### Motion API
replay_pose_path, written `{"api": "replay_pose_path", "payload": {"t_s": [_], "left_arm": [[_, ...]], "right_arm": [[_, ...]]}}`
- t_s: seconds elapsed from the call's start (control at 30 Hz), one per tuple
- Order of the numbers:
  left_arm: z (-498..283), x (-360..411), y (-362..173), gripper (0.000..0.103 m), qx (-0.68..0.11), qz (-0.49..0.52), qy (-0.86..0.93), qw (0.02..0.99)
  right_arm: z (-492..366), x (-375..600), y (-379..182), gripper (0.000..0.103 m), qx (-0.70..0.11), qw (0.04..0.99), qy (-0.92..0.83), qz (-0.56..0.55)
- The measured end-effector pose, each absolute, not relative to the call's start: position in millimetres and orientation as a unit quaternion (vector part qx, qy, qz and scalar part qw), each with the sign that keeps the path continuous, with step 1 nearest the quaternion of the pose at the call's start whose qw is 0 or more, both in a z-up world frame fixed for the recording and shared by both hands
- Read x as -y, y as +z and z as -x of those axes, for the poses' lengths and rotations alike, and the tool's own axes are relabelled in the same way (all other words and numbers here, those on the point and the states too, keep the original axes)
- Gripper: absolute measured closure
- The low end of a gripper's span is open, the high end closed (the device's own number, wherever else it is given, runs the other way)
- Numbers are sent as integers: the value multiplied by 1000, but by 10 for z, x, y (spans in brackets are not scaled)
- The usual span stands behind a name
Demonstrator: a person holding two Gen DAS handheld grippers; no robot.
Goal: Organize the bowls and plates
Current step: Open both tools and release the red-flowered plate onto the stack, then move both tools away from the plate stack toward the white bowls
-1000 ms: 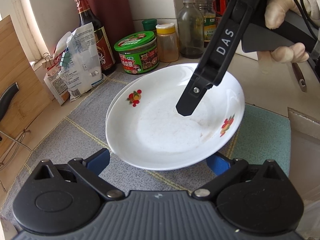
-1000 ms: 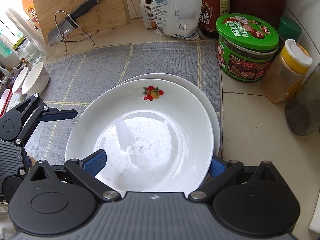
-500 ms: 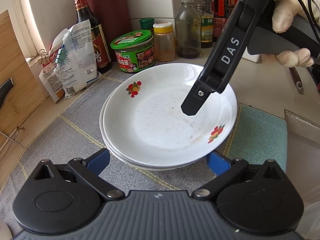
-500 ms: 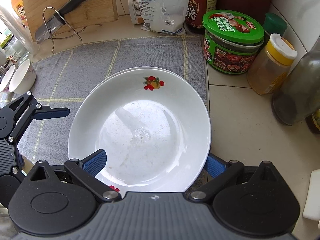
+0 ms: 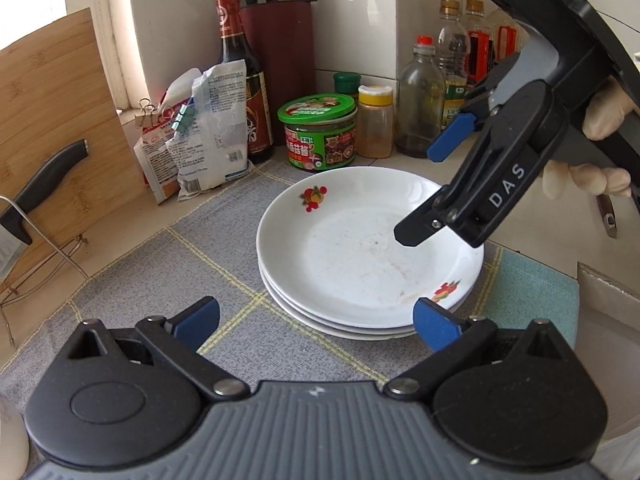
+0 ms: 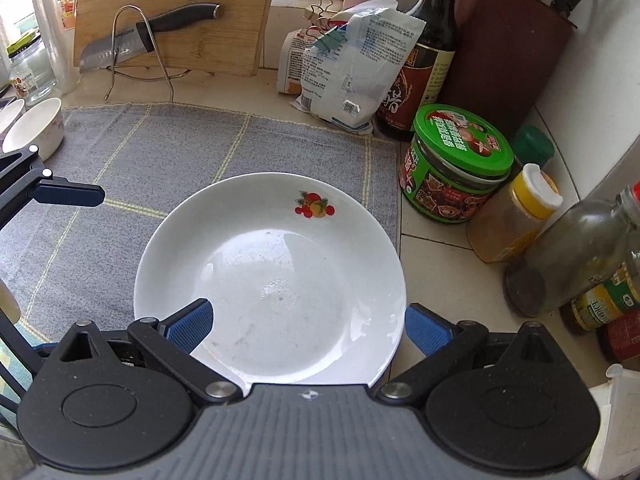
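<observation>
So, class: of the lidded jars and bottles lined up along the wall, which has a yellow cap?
The small amber plastic spice jar. It stands between the squat green-lidded glass jar and the red-capped clear glass bottle, and alone has a yellow cap.

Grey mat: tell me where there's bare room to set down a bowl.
The grey mat lies bare between the plate stack, cutting board and white bowl. The right is crowded: green-lidded jar, yellow-capped jar, bottles.

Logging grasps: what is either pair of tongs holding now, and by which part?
Nothing: both the left tongs and right tongs are open, clear of the stacked plates.
</observation>
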State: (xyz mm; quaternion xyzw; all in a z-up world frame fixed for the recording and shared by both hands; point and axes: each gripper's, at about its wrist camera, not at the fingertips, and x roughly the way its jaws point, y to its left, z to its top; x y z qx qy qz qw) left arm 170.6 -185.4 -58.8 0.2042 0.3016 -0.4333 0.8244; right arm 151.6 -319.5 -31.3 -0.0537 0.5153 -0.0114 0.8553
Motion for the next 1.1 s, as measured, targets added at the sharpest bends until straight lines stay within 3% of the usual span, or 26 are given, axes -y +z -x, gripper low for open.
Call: {"api": "replay_pose_path", "payload": {"t_s": [0.67,1.1], "left_arm": [[-1625,1077,-262,1,-315,-100,-295,897],[-1505,112,-176,1,-307,-108,-301,897]], "right_arm": [[-1538,2785,-355,0,-460,888,-5,21],[-1471,1603,-289,0,-420,904,12,71]]}}
